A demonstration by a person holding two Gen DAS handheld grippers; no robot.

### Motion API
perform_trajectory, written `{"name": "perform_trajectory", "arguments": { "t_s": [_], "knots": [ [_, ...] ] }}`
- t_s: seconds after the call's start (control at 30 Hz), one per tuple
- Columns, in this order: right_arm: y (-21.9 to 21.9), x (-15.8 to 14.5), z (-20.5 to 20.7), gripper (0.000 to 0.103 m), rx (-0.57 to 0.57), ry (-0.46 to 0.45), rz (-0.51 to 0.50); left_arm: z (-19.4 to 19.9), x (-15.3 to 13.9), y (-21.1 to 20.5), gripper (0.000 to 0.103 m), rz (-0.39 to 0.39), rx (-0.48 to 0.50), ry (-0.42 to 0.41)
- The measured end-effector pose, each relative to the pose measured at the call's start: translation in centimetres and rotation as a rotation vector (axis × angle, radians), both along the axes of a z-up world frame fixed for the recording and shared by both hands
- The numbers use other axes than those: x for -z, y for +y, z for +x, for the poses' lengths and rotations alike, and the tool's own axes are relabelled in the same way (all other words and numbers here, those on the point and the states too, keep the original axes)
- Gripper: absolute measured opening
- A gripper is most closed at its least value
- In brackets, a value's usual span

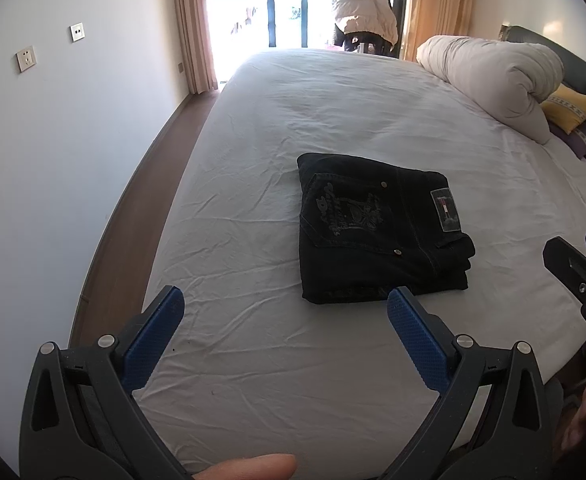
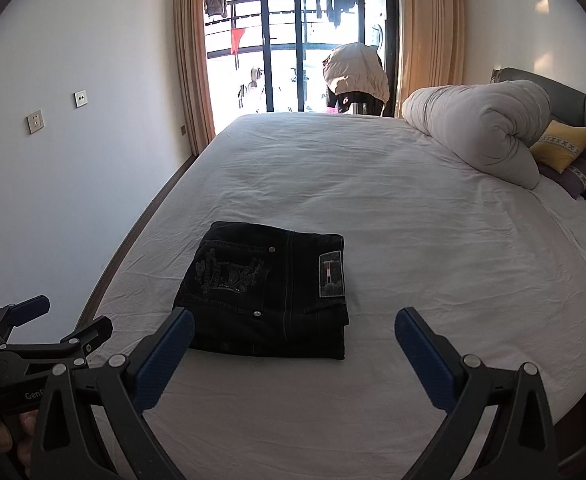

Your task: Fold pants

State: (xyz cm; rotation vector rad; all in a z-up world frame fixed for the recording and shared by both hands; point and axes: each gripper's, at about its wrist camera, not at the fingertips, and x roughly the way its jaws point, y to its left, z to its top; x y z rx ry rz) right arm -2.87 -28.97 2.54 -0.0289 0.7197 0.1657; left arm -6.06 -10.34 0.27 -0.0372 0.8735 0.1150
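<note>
Pants (image 1: 381, 228): folded into a compact stack, lying mid-bed (image 1: 333, 92), at 12 o'clock from both grippers.
Left gripper (image 1: 285, 320): fingers spread wide, empty.
Right gripper (image 2: 293, 340): fingers apart, empty.
Risk: any nudge could spill the stacked layers.

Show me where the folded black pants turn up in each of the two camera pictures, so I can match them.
Left wrist view: the folded black pants lie right of centre on the white sheet, just beyond the open left gripper.
Right wrist view: the pants lie left of centre, just beyond the open right gripper.
Shared landmark: the rolled duvet at the upper right.
</note>
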Motion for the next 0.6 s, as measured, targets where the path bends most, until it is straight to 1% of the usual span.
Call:
{"name": "perform_trajectory", "arguments": {
  "t_s": [0.6],
  "knots": [
    [0.09, 0.31, -0.29, 0.103, -0.002, 0.003, 0.001, 0.0, 0.09, 0.32, 0.103, -0.005, 0.014, 0.012]
  ]
}}
